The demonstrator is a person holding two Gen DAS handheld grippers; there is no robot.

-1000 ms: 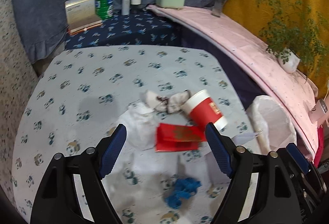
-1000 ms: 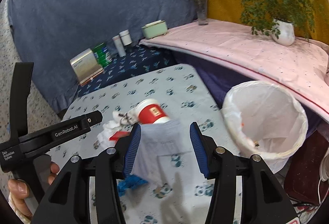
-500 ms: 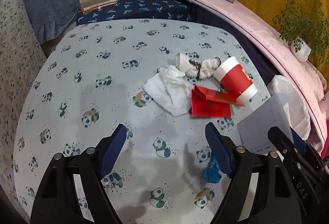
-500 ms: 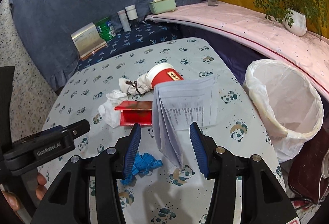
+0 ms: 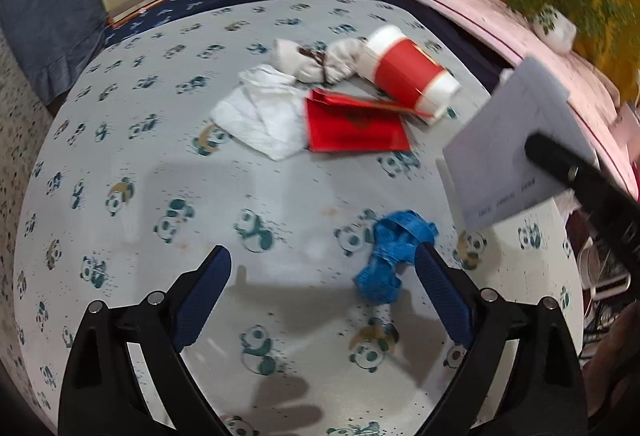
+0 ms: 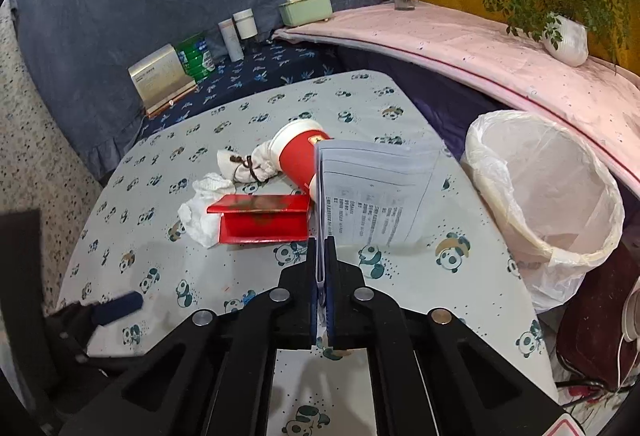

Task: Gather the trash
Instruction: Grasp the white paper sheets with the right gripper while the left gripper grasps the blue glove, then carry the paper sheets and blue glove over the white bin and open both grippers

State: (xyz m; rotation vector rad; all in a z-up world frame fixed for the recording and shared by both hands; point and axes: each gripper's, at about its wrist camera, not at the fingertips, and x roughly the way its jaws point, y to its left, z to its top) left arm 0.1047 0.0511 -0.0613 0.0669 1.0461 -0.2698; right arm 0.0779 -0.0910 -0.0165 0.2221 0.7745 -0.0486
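Note:
My right gripper (image 6: 320, 256) is shut on a folded printed paper sheet (image 6: 372, 191), held above the table; the sheet also shows in the left wrist view (image 5: 504, 155). My left gripper (image 5: 320, 276) is open and empty, low over the table, with a crumpled blue wrapper (image 5: 394, 256) beside its right finger. On the panda tablecloth lie a red paper cup (image 5: 408, 71) on its side, a red envelope (image 5: 356, 123), a white tissue (image 5: 264, 115) and a small white cloth pouch (image 5: 312, 59). A bin lined with a white bag (image 6: 544, 191) stands right of the table.
At the back on a dark blue cloth stand a box (image 6: 160, 79), a green can (image 6: 196, 55), two bottles (image 6: 238, 31) and a green tin (image 6: 306, 9). A pink shelf (image 6: 480, 47) carries a vase and a potted plant (image 6: 564, 39).
My right gripper has shut on the paper sheet, which stood loose between open fingers before. My left gripper has moved nearer the blue wrapper.

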